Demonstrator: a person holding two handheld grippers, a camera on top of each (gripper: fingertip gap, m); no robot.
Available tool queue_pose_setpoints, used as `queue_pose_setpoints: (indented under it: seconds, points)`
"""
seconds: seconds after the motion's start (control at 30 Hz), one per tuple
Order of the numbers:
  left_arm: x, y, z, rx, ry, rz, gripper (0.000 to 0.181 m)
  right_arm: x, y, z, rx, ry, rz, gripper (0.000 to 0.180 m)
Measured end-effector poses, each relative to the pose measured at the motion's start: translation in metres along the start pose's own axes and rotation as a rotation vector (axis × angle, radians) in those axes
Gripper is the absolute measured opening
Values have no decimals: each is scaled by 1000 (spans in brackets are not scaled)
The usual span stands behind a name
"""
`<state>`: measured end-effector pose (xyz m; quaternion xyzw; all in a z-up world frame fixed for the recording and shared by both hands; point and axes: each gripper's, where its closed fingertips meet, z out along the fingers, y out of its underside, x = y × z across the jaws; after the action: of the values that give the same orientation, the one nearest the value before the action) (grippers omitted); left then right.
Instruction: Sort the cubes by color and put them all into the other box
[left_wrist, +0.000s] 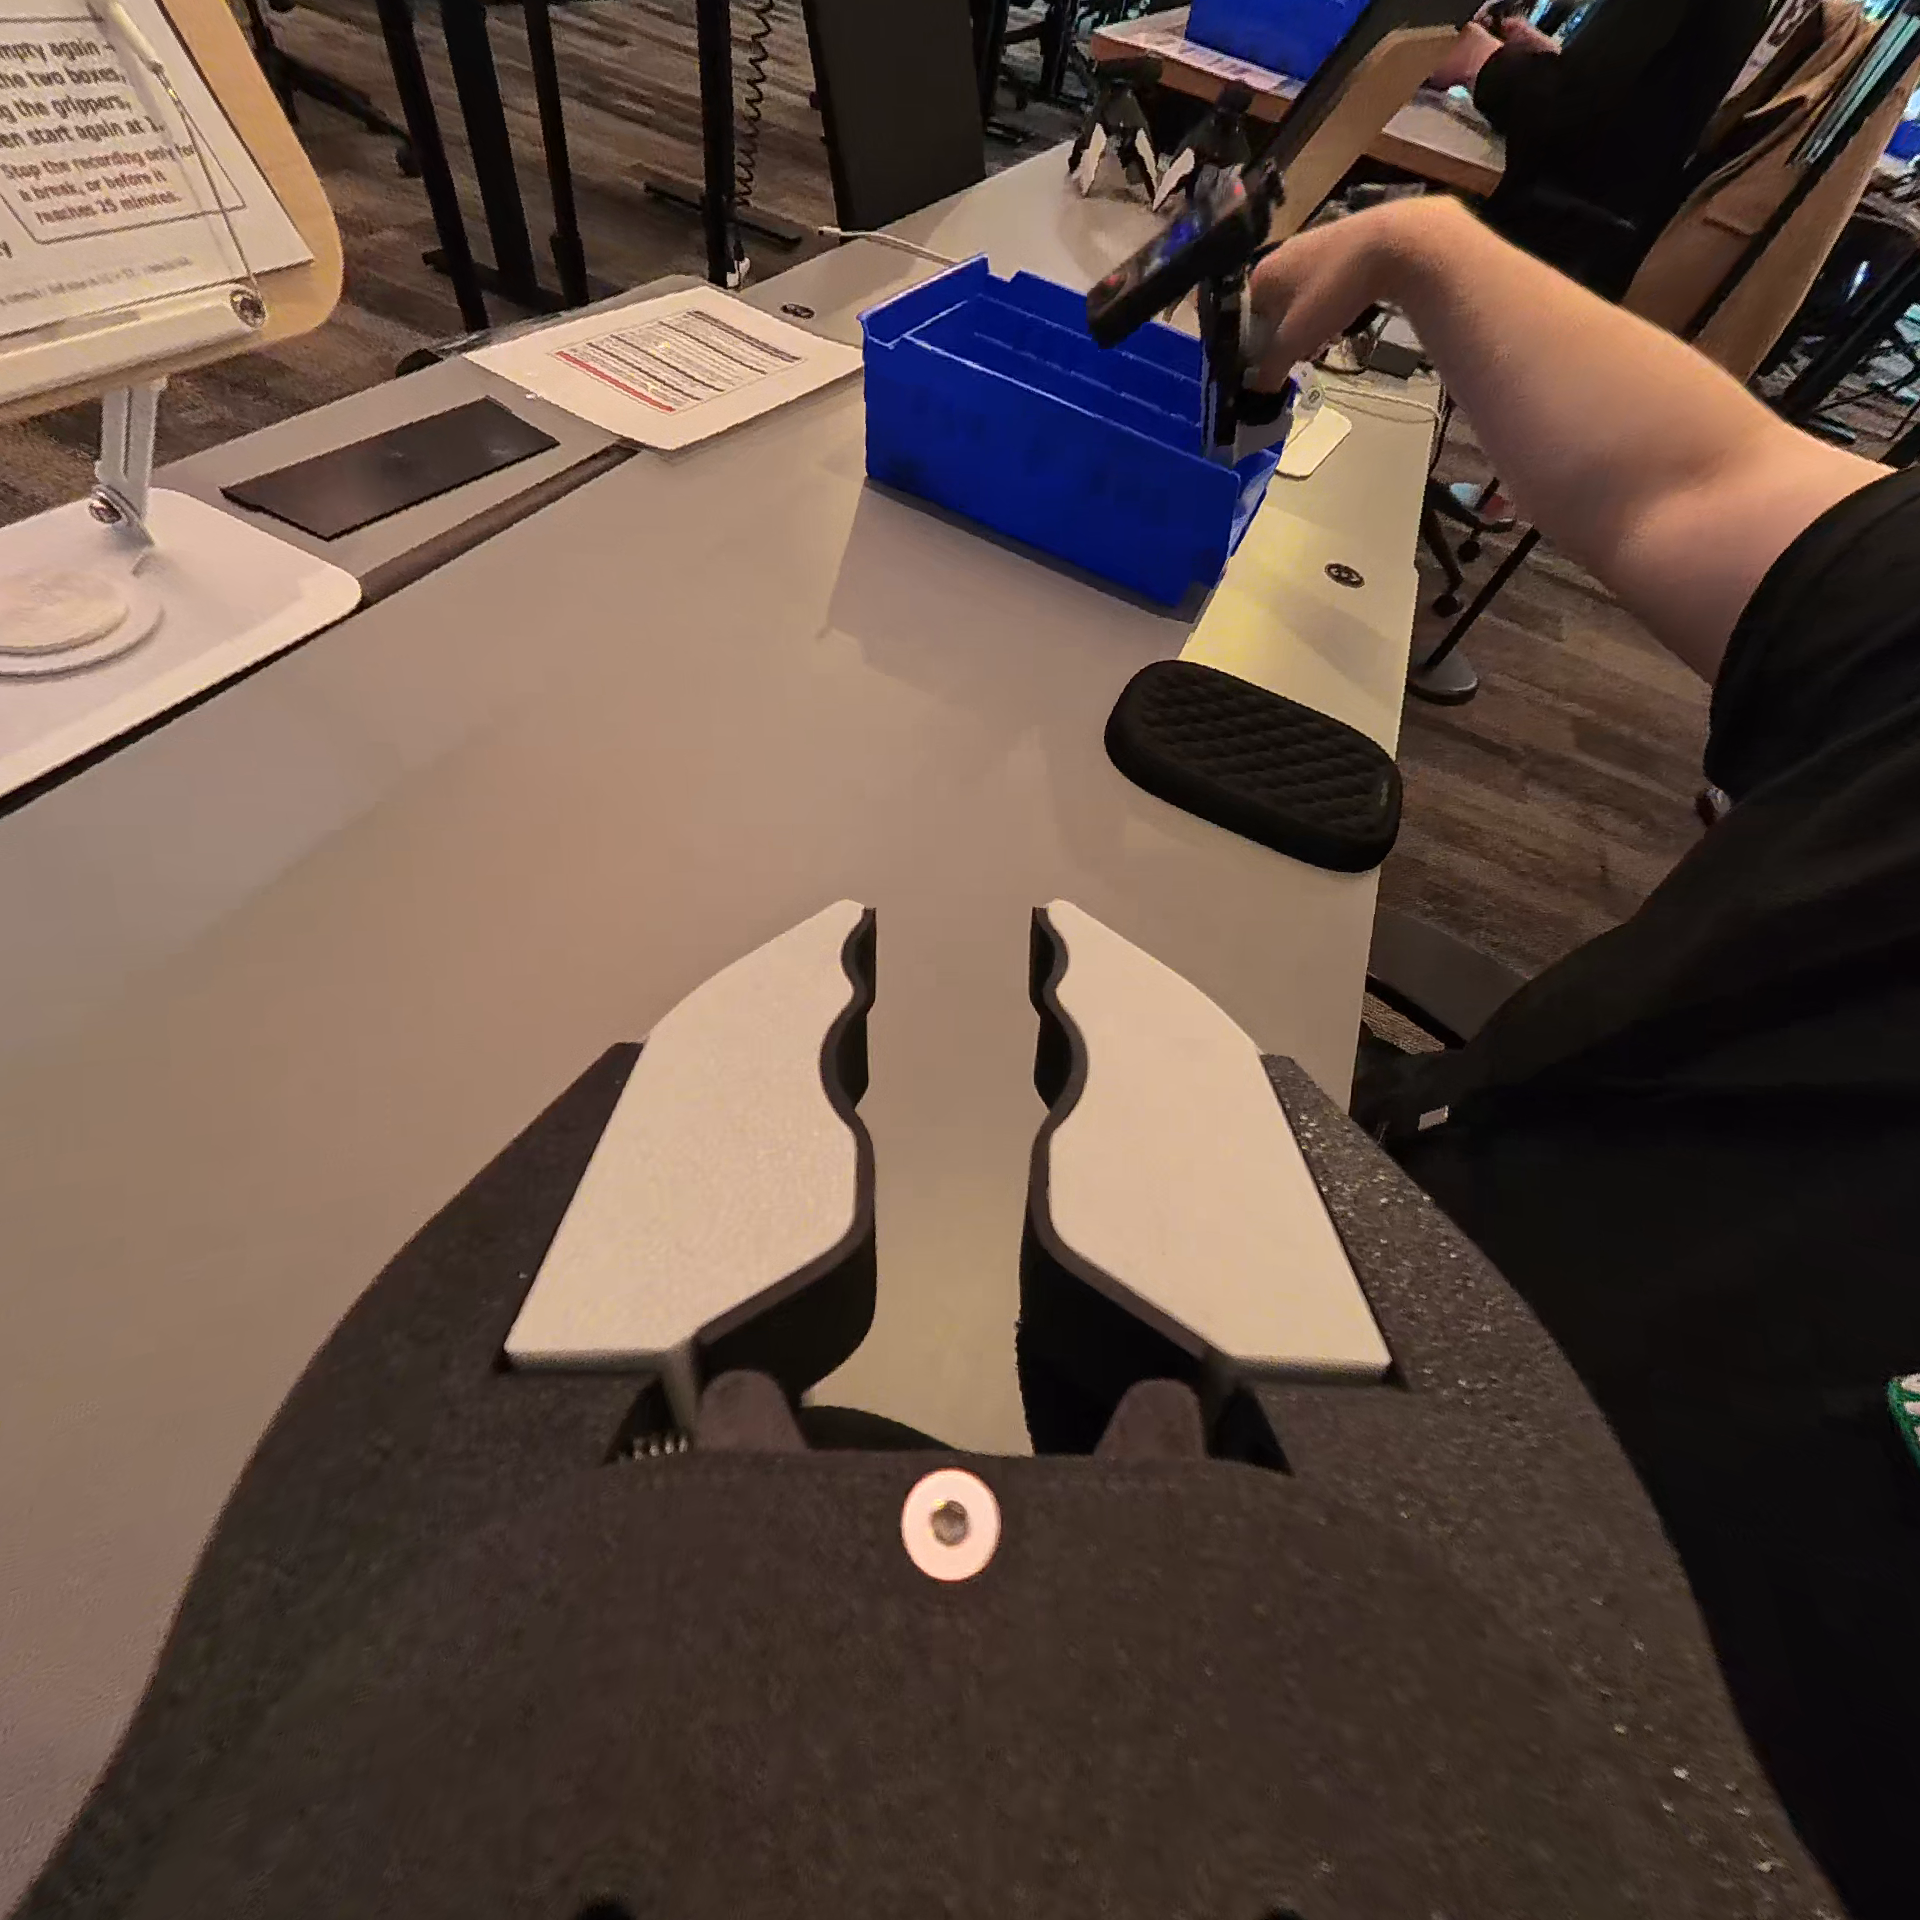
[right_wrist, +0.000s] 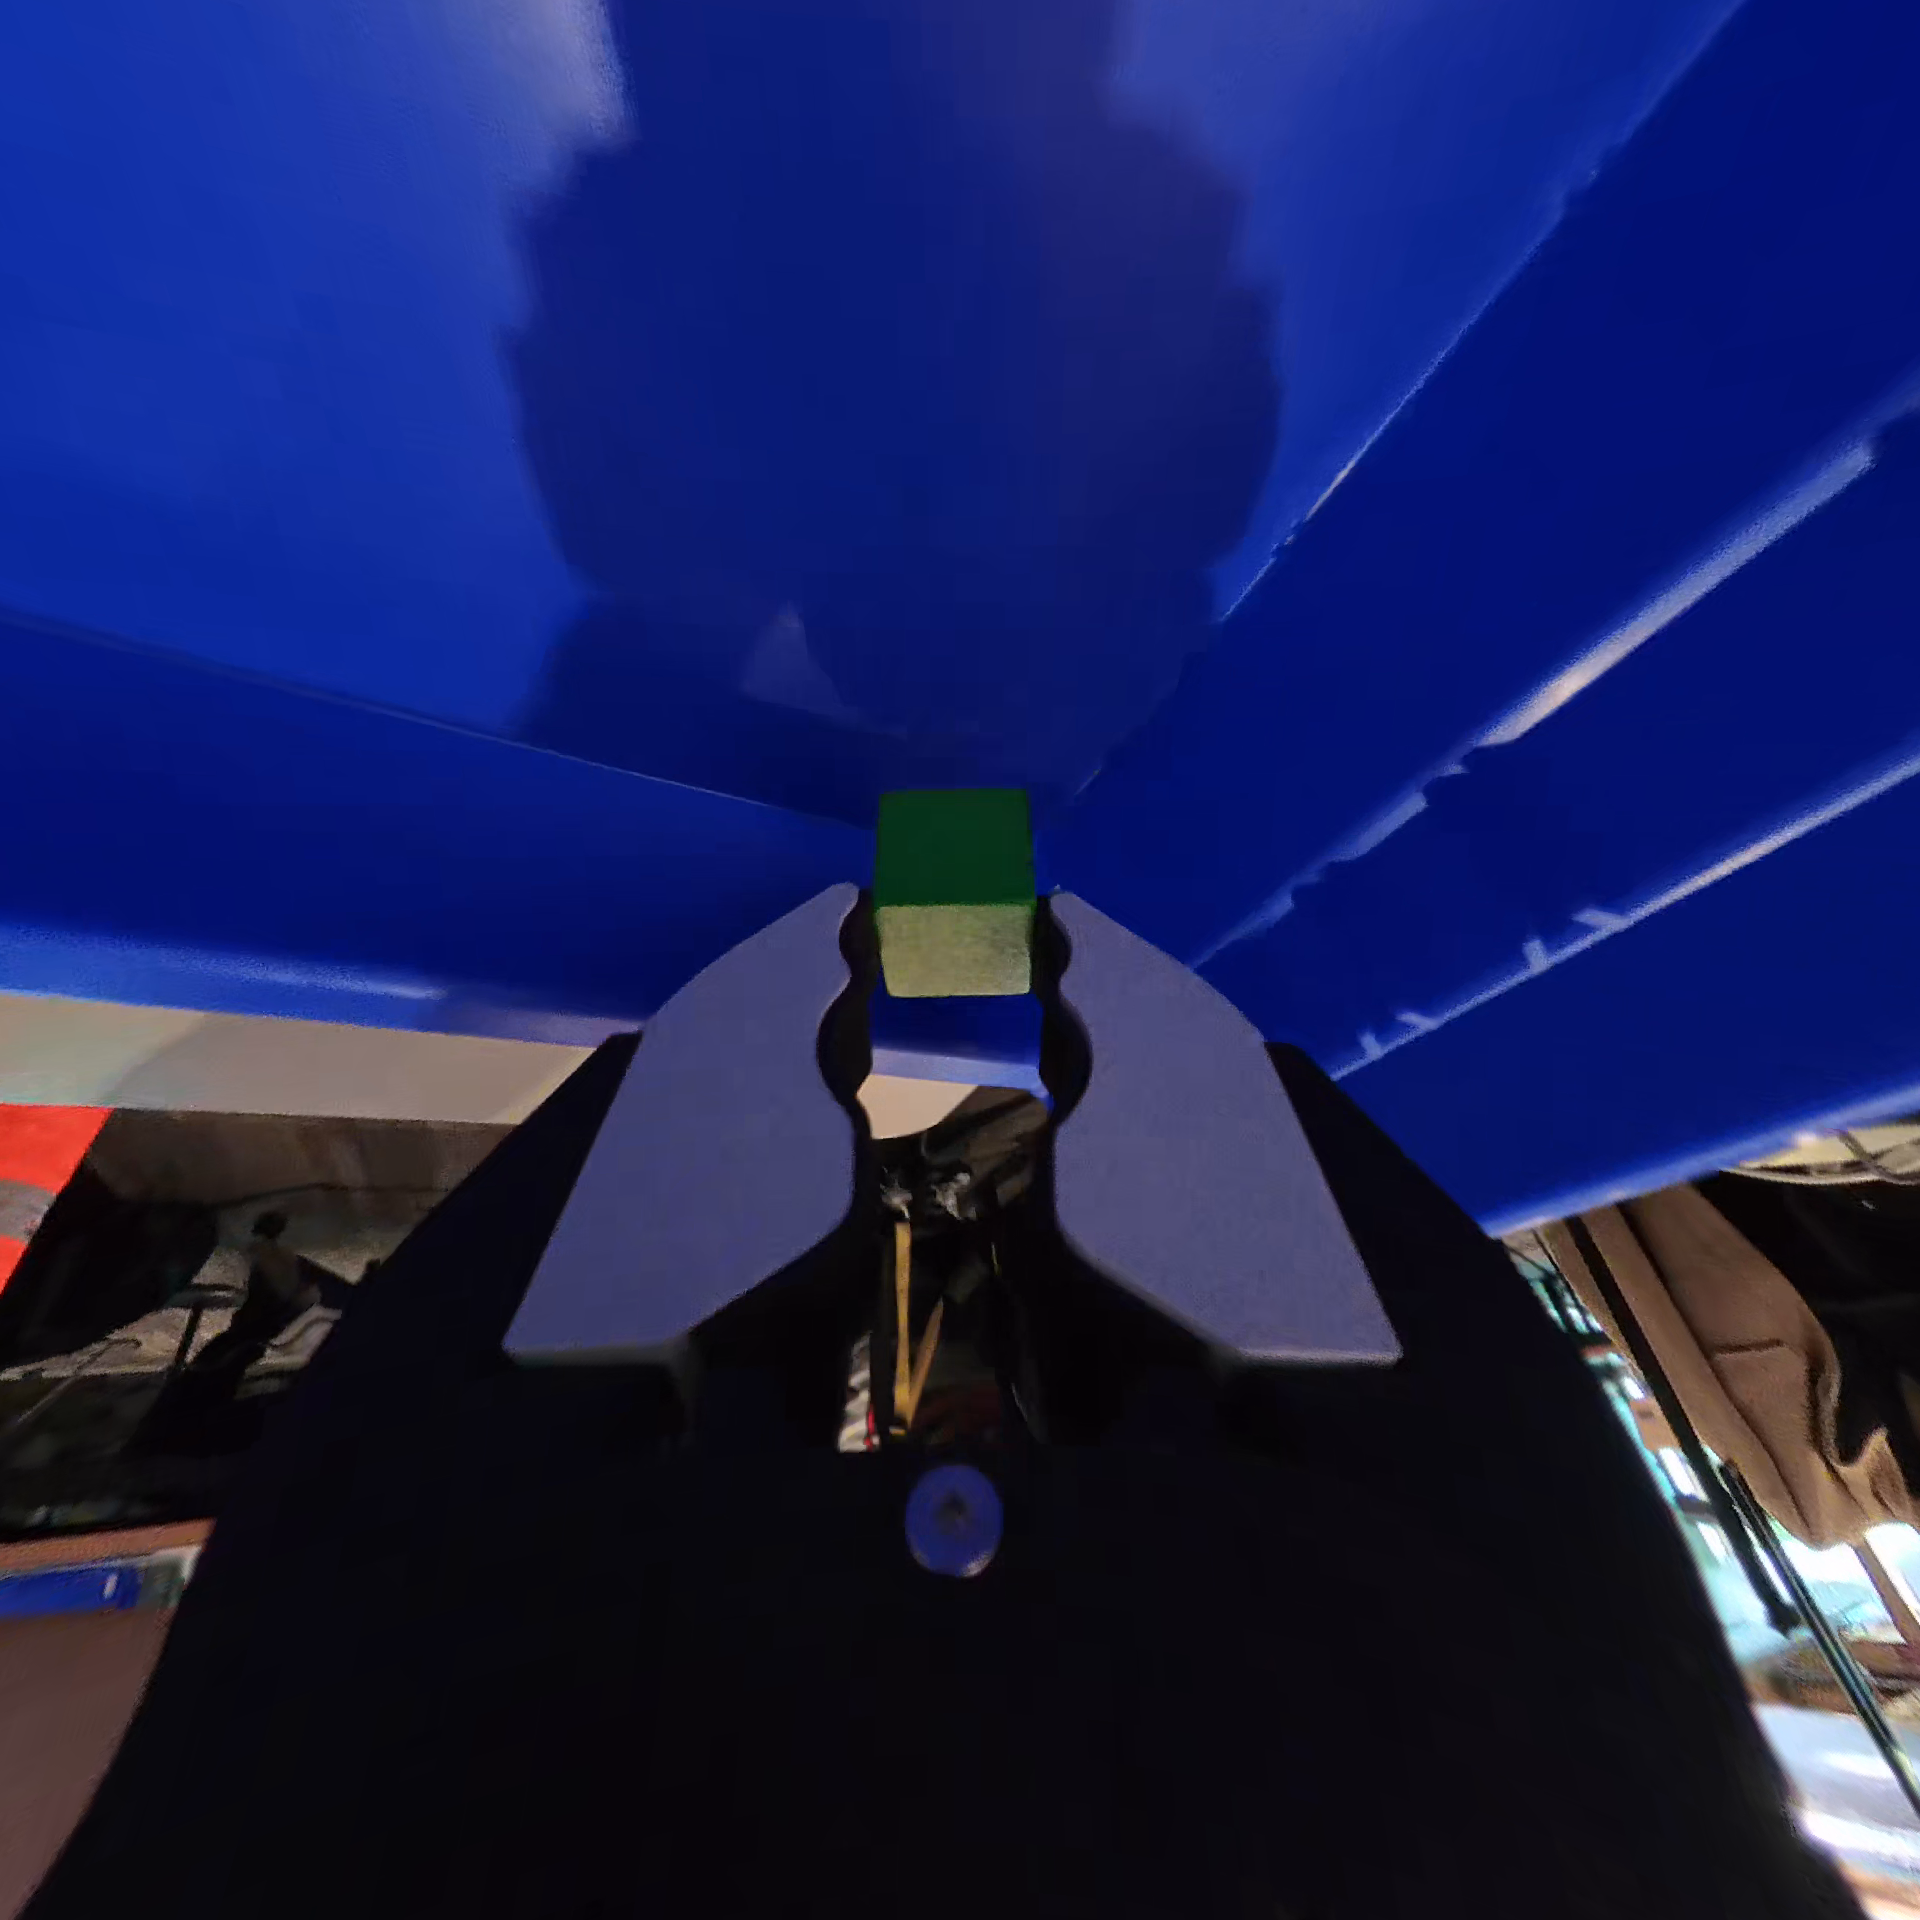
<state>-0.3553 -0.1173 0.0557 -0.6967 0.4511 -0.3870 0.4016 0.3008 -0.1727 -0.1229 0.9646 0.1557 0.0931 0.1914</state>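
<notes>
Right wrist view: my right gripper (right_wrist: 951, 940) is pinching the green cube (right_wrist: 953, 899) at its tips, pointing down inside the blue box (right_wrist: 416, 831) | left gripper (left_wrist: 951, 935) is hovering spread, empty, well apart.

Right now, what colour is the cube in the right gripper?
Green cube, clearest in the right wrist view.

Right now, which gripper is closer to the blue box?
Right. The right gripper reaches inside the blue box, clamping a green cube; the left gripper hovers open over bare table, well short.
</notes>
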Motion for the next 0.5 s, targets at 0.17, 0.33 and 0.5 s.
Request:
queue_pose_setpoints:
  seconds: [0.17, 0.33, 0.5]
  points:
    - [6, -1, -2, 8, 4, 5, 28, 9, 3, 14, -70, 43, -41, 28]
    - [10, 2, -6, 2, -6, 11, 28, 6, 0, 13, -50, 20, -39, 42]
    - [3, 2, -31, 14, -131, 56, 29, 8, -9, -35, 110, 174, -62, 41]
